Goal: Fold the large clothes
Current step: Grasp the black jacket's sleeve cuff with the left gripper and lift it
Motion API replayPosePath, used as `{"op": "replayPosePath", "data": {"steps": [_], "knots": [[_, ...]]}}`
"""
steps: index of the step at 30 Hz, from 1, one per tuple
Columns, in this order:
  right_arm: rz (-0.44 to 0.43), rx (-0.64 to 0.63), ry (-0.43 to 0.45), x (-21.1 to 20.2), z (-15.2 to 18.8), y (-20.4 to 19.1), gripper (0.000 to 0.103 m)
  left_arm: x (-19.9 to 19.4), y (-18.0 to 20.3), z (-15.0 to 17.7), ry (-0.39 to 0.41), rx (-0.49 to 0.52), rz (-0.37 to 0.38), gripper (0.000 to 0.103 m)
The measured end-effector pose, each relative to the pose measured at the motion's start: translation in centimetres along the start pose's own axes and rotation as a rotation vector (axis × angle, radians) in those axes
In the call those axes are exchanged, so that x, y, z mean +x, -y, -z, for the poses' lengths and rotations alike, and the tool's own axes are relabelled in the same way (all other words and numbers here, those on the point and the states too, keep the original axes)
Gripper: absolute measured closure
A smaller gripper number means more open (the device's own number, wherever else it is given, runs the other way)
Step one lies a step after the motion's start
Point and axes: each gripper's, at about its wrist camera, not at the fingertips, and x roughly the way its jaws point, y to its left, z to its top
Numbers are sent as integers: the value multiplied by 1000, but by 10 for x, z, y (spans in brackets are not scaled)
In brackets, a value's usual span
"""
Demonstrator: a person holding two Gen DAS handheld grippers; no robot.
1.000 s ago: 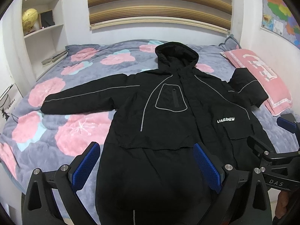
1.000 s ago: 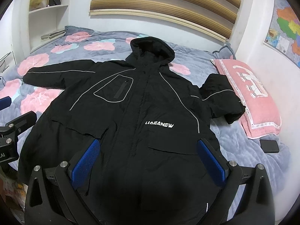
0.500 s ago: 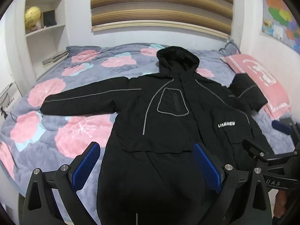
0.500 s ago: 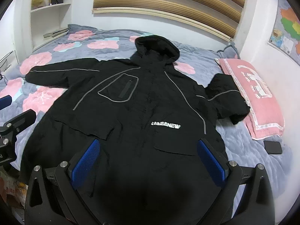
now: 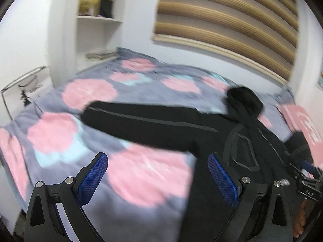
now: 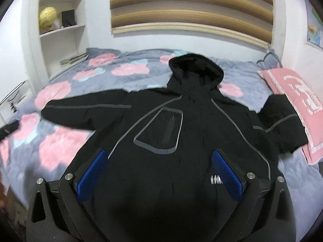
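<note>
A large black hooded jacket (image 6: 181, 133) with grey piping lies flat, front up, on the bed, hood toward the headboard. Its left sleeve (image 5: 145, 123) stretches out to the left over the quilt; its right sleeve (image 6: 282, 125) is bent by the pillow. My left gripper (image 5: 157, 173) is open and empty, above the quilt just left of the jacket body, below the outstretched sleeve. My right gripper (image 6: 161, 171) is open and empty, above the jacket's chest. The right gripper also shows at the right edge of the left wrist view (image 5: 304, 173).
The bed has a grey quilt with pink flowers (image 5: 141, 181). A pink pillow (image 6: 296, 100) lies at the right by the wall. White shelves with a yellow globe (image 6: 47, 17) stand at the left. A striped blind (image 6: 189, 6) is behind the bed.
My left gripper has swung left and forward, now facing the quilt and the outstretched sleeve. My right gripper has moved forward and left over the chest. Both stay open.
</note>
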Motion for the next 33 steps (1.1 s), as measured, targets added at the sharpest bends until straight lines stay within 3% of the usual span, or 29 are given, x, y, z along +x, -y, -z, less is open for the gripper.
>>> {"op": "replayPosePath", "data": {"steps": [5, 10, 13, 17, 20, 28, 29, 31, 33], "knots": [[36, 25, 35, 67, -4, -3, 0, 42, -67, -35, 29, -68, -56, 4], [49, 68, -19, 119, 17, 4, 0, 100, -114, -49, 11, -119, -95, 4], [63, 33, -13, 128, 29, 0, 0, 136, -143, -51, -9, -209, -60, 4], [68, 18, -26, 140, 41, -3, 0, 174, -177, -47, -10, -358, -84, 4], [61, 9, -45, 145, 45, -5, 0, 196, -193, -39, -5, -441, -59, 4], [27, 35, -79, 154, 48, -1, 0, 257, -205, -37, -81, -463, -114, 5], [26, 37, -83, 156, 48, -1, 0, 265, -202, -38, -102, -445, -124, 10], [24, 37, -85, 156, 47, -1, 0, 276, -199, -37, -141, -425, -141, 30], [25, 35, -86, 156, 47, -1, 0, 283, -199, -37, -171, -428, -172, 38]]}}
